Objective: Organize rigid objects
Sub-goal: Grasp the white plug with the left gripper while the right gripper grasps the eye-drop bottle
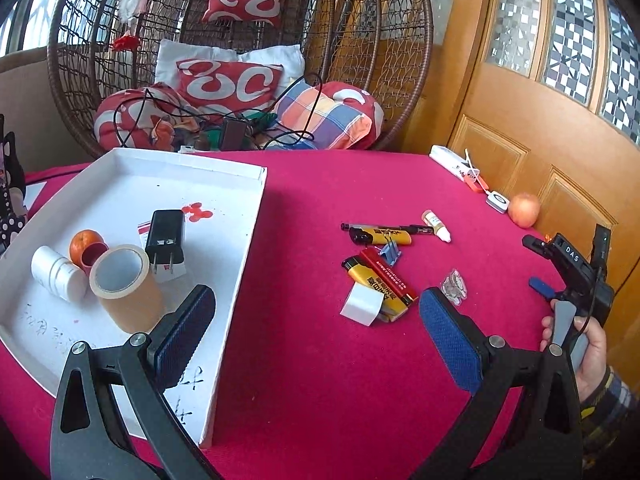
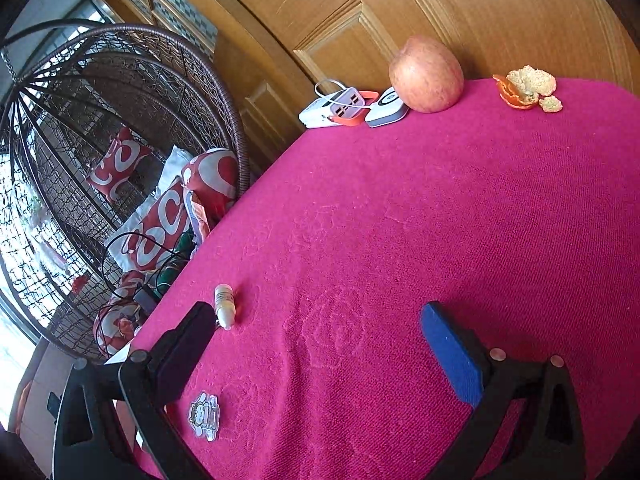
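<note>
We see bright daylight entering through the windows (image 2: 16, 240) at left (blown out white there), soft shadows on the counter (image 1: 320, 360), sharp focus, and heavy fisheye bending with dark corners.

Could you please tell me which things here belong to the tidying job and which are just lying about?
Job: white tray, tape roll, black charger, lighters, binder clip, dropper bottle.
Lying about: apple, orange peel, power bank, cushions.
</note>
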A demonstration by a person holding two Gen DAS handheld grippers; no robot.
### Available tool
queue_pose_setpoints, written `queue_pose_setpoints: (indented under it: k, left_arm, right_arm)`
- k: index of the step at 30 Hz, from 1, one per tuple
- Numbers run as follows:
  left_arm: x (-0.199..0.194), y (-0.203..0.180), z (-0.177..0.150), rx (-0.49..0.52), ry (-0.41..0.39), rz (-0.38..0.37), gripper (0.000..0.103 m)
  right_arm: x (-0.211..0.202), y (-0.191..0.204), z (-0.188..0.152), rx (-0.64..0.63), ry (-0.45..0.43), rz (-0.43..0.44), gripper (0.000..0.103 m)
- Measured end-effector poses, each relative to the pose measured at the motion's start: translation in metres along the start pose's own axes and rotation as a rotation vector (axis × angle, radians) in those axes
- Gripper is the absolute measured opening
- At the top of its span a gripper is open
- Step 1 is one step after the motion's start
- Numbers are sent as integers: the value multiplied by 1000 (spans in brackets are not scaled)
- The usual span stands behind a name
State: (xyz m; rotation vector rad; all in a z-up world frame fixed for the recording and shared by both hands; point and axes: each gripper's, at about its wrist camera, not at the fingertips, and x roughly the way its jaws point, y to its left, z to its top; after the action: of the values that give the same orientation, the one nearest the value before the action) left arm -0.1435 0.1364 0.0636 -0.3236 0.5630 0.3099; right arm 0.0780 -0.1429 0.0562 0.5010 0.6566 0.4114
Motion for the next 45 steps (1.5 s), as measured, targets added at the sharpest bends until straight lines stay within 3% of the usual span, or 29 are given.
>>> queue_pose_setpoints:
  k: [9,11,14,16,20,24,30,34,39,45]
  left_arm:
    - [46,-37,-5,163,162,-75,103]
    - [62,-43,-4,196,187,-70,99]
    - [89,-42,-2,194,235,-43,65]
    - [101,-37,-3,170,268,-59,55]
    - [98,-34,-3,164,251,-97,45]
    - [92,-35,-5,170,237,-89,45]
    - [70,-31,-4,136,188,-104,45]
    - [57,-31,-5,128,166,-114,45]
    - [49,-27,-6,110,153,-115,45]
    - [48,-23,-6,86,150,-119,45]
  right_arm:
    - [3,2,5,4,-2,10,103]
    - [3,2,5,4,-1,9,103]
    - [2,2,5,6,-4,12,103]
    - [2,2,5,7,-7,16,103]
    - [2,1,5,11,-13,26,103]
    - [5,5,5,-9,8,-6,103]
    - [25,64,11,-290,128,56,103]
    - [62,101,15,-411,215,72,102]
    - [116,115,9,-501,316,31,58]
    - [140,124,-7,-579,329,-28,41]
